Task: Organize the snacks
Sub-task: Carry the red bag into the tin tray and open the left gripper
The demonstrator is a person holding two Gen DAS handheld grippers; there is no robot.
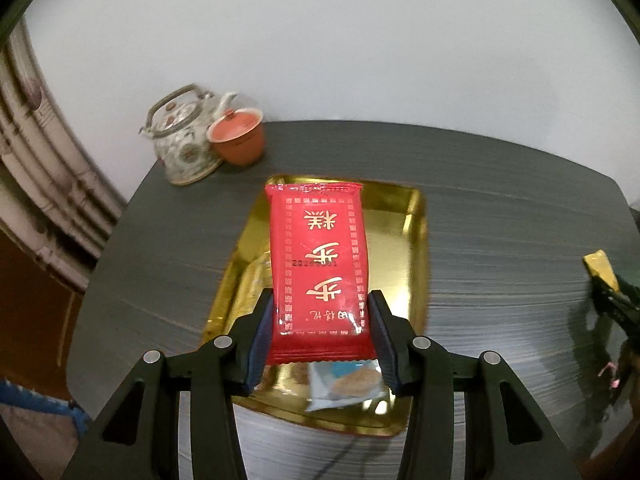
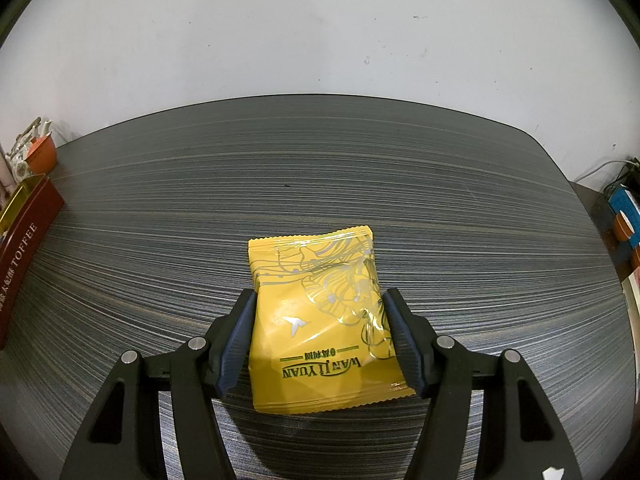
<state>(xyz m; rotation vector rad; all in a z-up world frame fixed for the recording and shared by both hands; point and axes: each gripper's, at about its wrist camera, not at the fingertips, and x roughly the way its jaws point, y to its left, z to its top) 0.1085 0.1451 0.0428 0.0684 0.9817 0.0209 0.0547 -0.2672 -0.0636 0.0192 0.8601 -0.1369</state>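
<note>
My left gripper (image 1: 320,298) is shut on a red snack packet (image 1: 318,264) with gold characters, its pads pressing the packet's long sides. The packet hangs over a gold tray (image 1: 416,240) on the dark striped table. A blue-and-white snack packet (image 1: 348,384) lies at the tray's near end. My right gripper (image 2: 320,298) is shut on a yellow snack packet (image 2: 316,320) low over the table. From the left wrist view that yellow packet (image 1: 600,272) shows at the far right.
A patterned teapot (image 1: 182,140) and a red-brown lidded cup (image 1: 238,136) stand at the table's far left corner. In the right wrist view the tray's dark red outer wall (image 2: 24,236) reads TOFFEE. Blue items (image 2: 624,208) and cables sit beyond the table's right edge.
</note>
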